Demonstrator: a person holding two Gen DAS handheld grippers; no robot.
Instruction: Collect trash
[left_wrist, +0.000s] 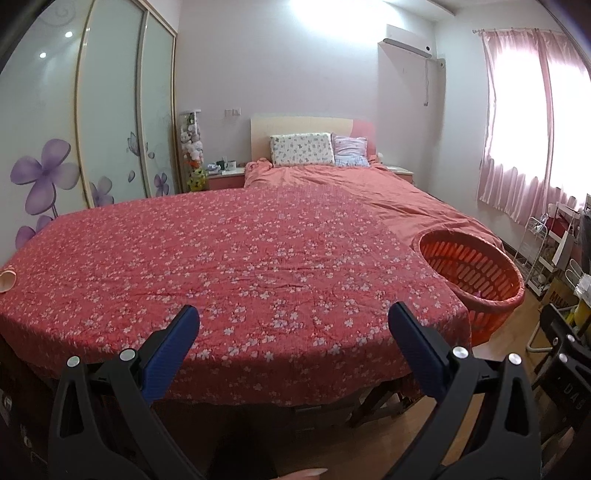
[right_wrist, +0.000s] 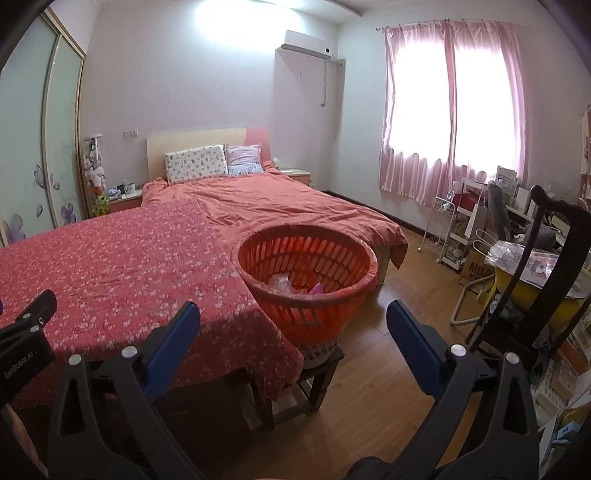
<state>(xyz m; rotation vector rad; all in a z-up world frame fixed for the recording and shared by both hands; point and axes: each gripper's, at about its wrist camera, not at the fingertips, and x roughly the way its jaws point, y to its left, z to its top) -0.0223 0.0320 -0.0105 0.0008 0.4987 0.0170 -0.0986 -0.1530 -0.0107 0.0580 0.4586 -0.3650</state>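
We hold both claws, left gripper (left_wrist: 293, 319) and right gripper (right_wrist: 293, 317), wide and empty; the basket (right_wrist: 258, 275) sits near right, within reach for trash (right_wrist: 291, 284).

table (left_wrist: 229, 258) front | bed (left_wrist: 369, 184) behind it | basket (right_wrist: 306, 273) on stool (right_wrist: 314, 376), right of table | trash (right_wrist: 295, 284) in basket | wardrobe (left_wrist: 110, 110) left

Left wrist view sits near the floral cloth (left_wrist: 236, 258), facing far toward the headboard (left_wrist: 306, 127). Right wrist view sits further right, facing the basket (right_wrist: 306, 288) close up. Both share cloth, basket, bed, curtains (right_wrist: 450, 110)
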